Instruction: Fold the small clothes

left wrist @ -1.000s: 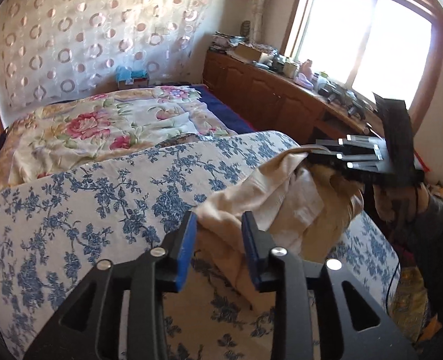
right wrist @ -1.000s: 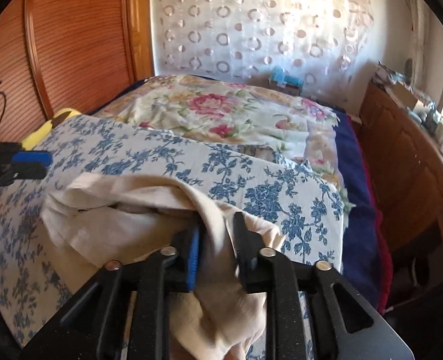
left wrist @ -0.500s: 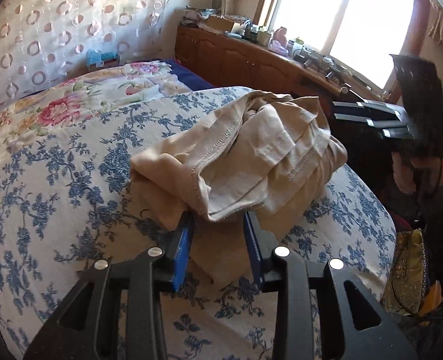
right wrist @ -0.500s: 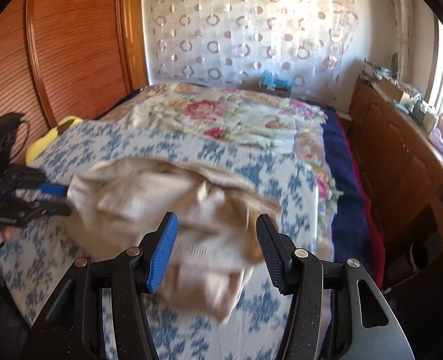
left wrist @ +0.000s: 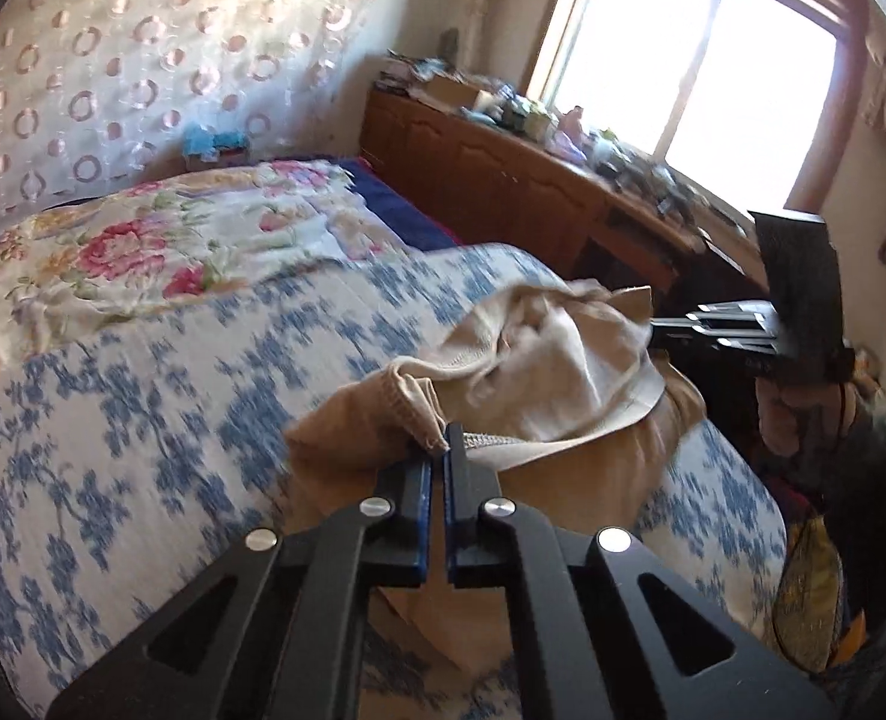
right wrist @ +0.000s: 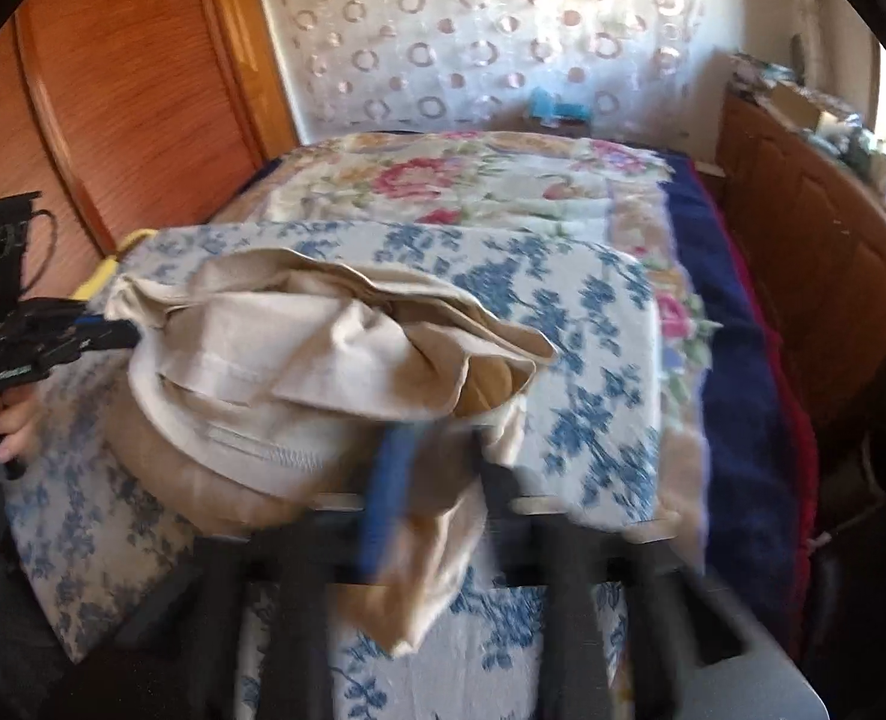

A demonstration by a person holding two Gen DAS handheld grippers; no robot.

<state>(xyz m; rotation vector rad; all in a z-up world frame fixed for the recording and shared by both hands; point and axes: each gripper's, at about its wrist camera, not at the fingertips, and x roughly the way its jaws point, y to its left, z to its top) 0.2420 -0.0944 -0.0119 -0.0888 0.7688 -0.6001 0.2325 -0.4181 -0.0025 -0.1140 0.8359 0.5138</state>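
Observation:
A crumpled beige garment [left wrist: 539, 372] lies on the blue-flowered bedspread [left wrist: 143, 420]. My left gripper [left wrist: 437, 450] is shut on the garment's near hem edge; it also shows at the left of the right wrist view [right wrist: 101, 333], pinching a corner. My right gripper [right wrist: 437, 450] is blurred, with cloth of the garment [right wrist: 323, 360] hanging between its fingers; it appears shut on it. In the left wrist view the right gripper [left wrist: 671, 324] touches the garment's far edge.
A pink-flowered quilt [left wrist: 173, 240] covers the far half of the bed. A wooden cabinet [left wrist: 533, 180] with clutter runs under the window on the right. A wooden wardrobe [right wrist: 113, 90] stands left. A yellow object [right wrist: 104, 276] lies at the bedspread's far left corner.
Both grippers were open half a second ago with the garment lying loose. Now the left has shut on the near hem and the right has closed in on the opposite edge.

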